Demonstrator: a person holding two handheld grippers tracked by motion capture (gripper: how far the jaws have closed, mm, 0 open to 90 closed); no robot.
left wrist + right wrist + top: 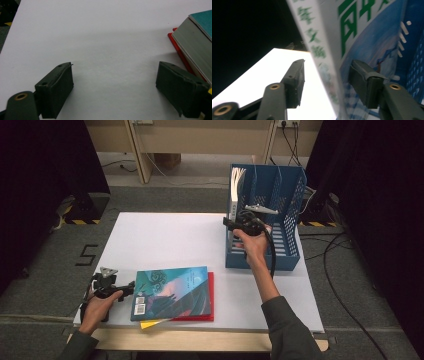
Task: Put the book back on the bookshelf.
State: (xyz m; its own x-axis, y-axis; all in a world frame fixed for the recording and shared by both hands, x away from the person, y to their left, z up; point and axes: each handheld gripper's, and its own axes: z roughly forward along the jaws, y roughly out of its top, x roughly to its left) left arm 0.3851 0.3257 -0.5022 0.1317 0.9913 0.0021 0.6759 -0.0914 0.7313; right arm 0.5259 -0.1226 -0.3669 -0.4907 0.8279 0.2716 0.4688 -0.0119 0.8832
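My left gripper [131, 285] rests on the white table [165, 240] well to the left of the blue file rack [287, 255], just beside the left edge of the stack of books. Its jaws stand wide apart with only bare tabletop between them in the left gripper view. The stack lies flat near the table's front edge, left of the rack: a teal-covered book [172, 292] on top, a red book [210, 297] under it, and a yellow corner [150, 324] poking out at the front. My right gripper [325, 75] is at the rack's open front, at its leftmost compartment, where a white-spined book [235, 195] stands upright. In the right gripper view the jaws straddle that book's spine, one on each side; the left one stands clear, so the jaws are apart and not pressing.
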